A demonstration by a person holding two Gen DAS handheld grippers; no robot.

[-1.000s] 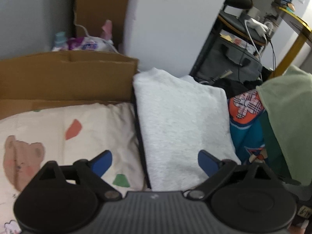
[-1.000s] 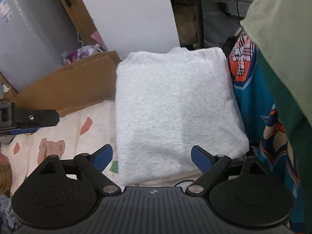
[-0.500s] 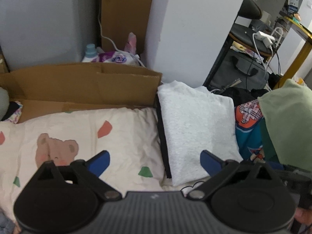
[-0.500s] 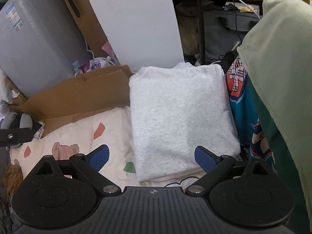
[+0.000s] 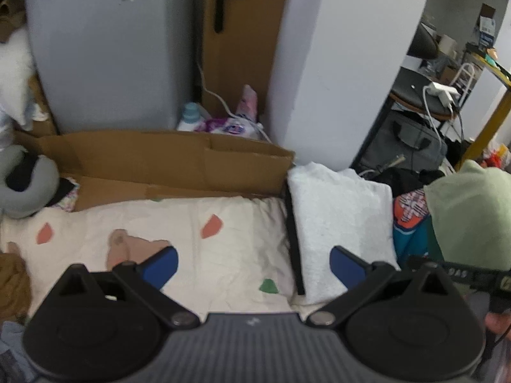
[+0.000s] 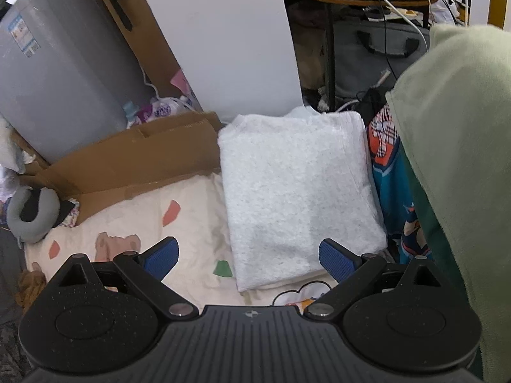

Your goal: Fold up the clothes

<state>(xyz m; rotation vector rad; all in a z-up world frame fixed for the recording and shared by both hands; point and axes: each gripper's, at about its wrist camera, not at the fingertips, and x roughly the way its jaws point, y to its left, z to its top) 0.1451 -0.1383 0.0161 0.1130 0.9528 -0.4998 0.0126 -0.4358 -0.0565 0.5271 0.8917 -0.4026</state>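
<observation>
A folded light grey garment [image 5: 338, 217] [image 6: 297, 191] lies flat on a cream sheet with bear and colour patches [image 5: 207, 239] [image 6: 188, 223]. A thin dark edge shows under its left side. My left gripper [image 5: 252, 266] hovers open above the sheet, near the garment's front left corner, with nothing between its blue pads. My right gripper [image 6: 249, 260] is open too, above the garment's near edge and holding nothing. A teal printed garment [image 5: 410, 223] [image 6: 389, 191] lies to the right of the folded one, partly under a pale green cloth [image 5: 469, 210] [image 6: 456, 159].
A flattened cardboard box [image 5: 166, 159] [image 6: 134, 159] borders the sheet at the back. A grey neck pillow [image 5: 25, 185] [image 6: 32, 214] lies at the left. Behind stand a grey appliance [image 5: 105, 48], a white panel [image 5: 345, 57], bottles and packets [image 5: 220, 121], a stool and bags at right.
Both grippers have drawn back and up from the folded grey garment, which now looks smaller and farther away. More of the sheet, cardboard and back wall has come into view. Both stay open.
</observation>
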